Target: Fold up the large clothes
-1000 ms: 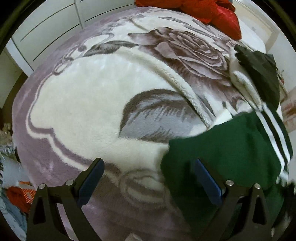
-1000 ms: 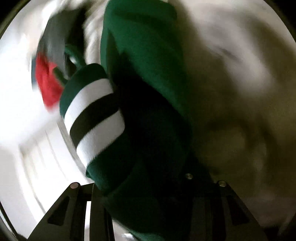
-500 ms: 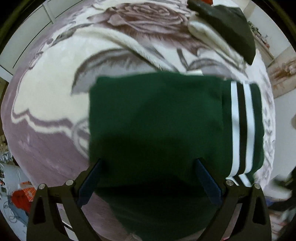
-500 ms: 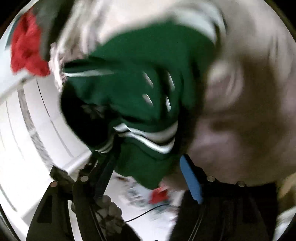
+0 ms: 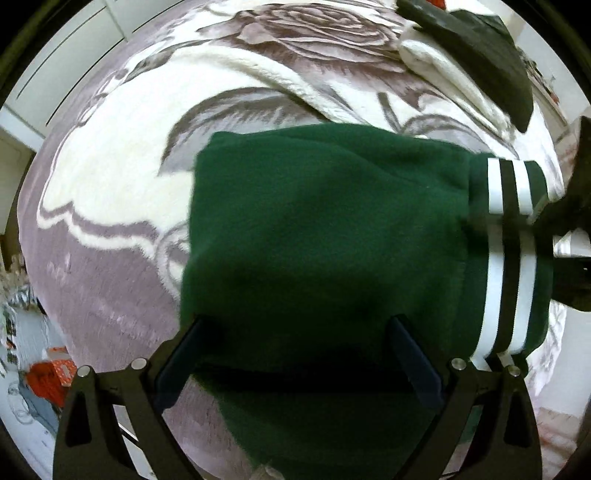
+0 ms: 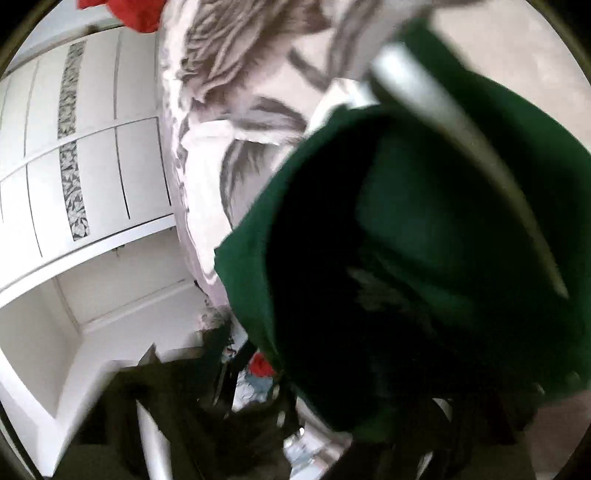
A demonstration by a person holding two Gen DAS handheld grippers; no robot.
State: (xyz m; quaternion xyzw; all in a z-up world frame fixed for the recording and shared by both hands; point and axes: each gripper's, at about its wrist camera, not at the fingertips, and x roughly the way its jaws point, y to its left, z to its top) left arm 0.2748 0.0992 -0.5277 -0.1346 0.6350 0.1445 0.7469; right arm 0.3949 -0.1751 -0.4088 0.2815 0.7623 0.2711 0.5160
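Observation:
A dark green garment lies folded on the floral blanket, its white-and-black striped band at the right. My left gripper points straight down over the garment's near part, open, with its blue pads spread wide and pinching nothing. The dark right gripper comes in from the right edge, where the upper end of the striped band is pulled up towards it. In the blurred right wrist view the green fabric hangs close before the lens and hides the fingers; the gripper is shut on it.
A pile of folded white and dark clothes sits at the blanket's back right. A white wardrobe stands beyond the bed's edge, with red cloth at the head. Red and mixed clutter lies on the floor at the left.
My left gripper slid from beside the green garment to over it, then held still. The right view swung round, its jaws opened and shut again, and the striped band's upper end lifted.

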